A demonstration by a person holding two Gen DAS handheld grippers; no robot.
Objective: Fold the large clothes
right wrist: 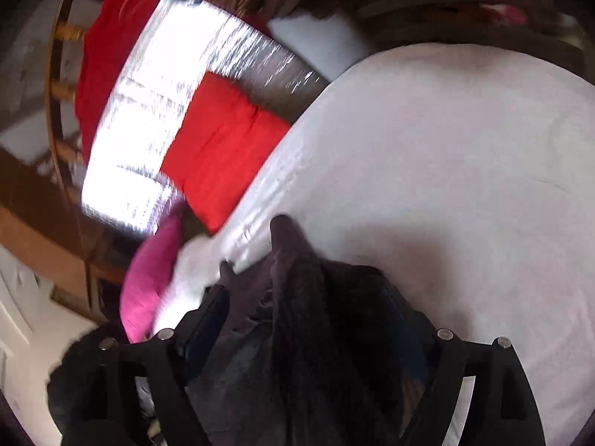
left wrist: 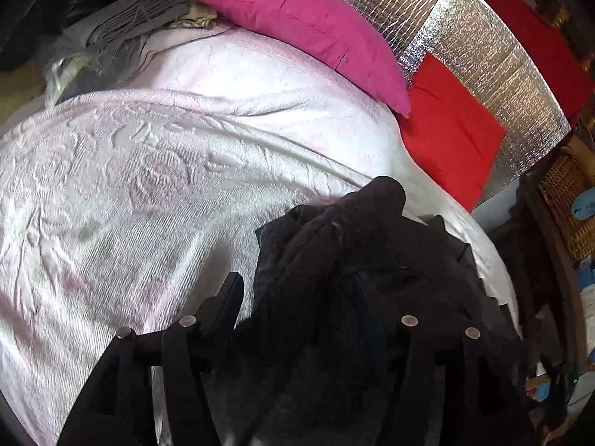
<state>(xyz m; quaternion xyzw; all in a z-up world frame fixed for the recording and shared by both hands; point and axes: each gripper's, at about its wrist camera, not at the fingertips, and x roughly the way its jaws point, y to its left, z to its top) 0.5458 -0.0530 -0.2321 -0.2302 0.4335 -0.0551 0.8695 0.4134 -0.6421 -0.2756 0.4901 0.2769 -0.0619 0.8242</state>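
Note:
A large dark, near-black garment [left wrist: 357,260] is bunched between the fingers of my left gripper [left wrist: 327,290], which is shut on it above the pale pink embossed bedspread [left wrist: 148,171]. In the right wrist view the same dark garment [right wrist: 297,316] fills the gap of my right gripper [right wrist: 308,297], which is shut on it over the white bedspread [right wrist: 465,186]. The cloth hides both grippers' fingertips in part. The right wrist view is motion-blurred.
A magenta pillow [left wrist: 305,26] and a red pillow [left wrist: 450,130] lie at the head of the bed against a silver foil panel [left wrist: 483,48]. Grey folded clothes [left wrist: 122,29] sit at the far left. A wicker basket [left wrist: 569,200] stands right of the bed.

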